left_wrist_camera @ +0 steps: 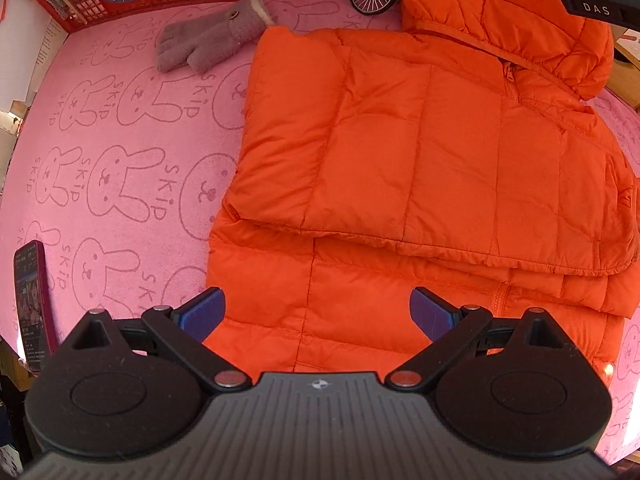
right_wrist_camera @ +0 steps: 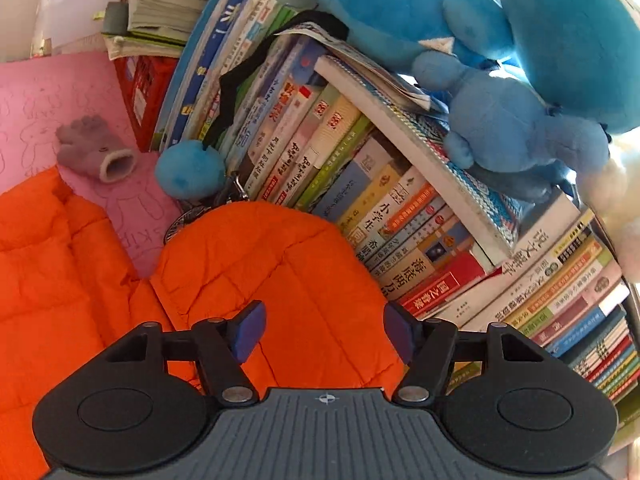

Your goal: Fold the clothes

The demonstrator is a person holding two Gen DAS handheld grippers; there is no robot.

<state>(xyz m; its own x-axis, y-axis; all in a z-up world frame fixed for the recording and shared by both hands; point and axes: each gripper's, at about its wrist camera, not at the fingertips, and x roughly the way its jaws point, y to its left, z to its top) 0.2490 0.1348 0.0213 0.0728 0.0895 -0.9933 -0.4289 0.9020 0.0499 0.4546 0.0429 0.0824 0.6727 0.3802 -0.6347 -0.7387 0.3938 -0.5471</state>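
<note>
Left tongs [left_wrist_camera: 318,312]: nearest the lens, blue pads apart, hanging over the jacket's near hem, gripping nothing.
Pink rabbit-print towel cover [left_wrist_camera: 120,152]: spread over the worktop.
Orange quilted puffer jacket [left_wrist_camera: 420,152]: lies on the cover, sides folded inward, hood [right_wrist_camera: 272,272] at the far end.
Handling: likely light, soft, springy and slippery; pinch a seamed edge, hem or hood rim.
Right tongs [right_wrist_camera: 324,334]: pads apart above the hood, not pressing.
Hidden: sleeves tucked under; the hood's rim is out of view.

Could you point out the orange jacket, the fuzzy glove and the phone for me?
orange jacket [left_wrist_camera: 420,152]: left wrist view, on its folded quilted front.
glove [left_wrist_camera: 208,38]: left wrist view, on its palm.
phone [left_wrist_camera: 30,304]: left wrist view, on its screen.
</note>
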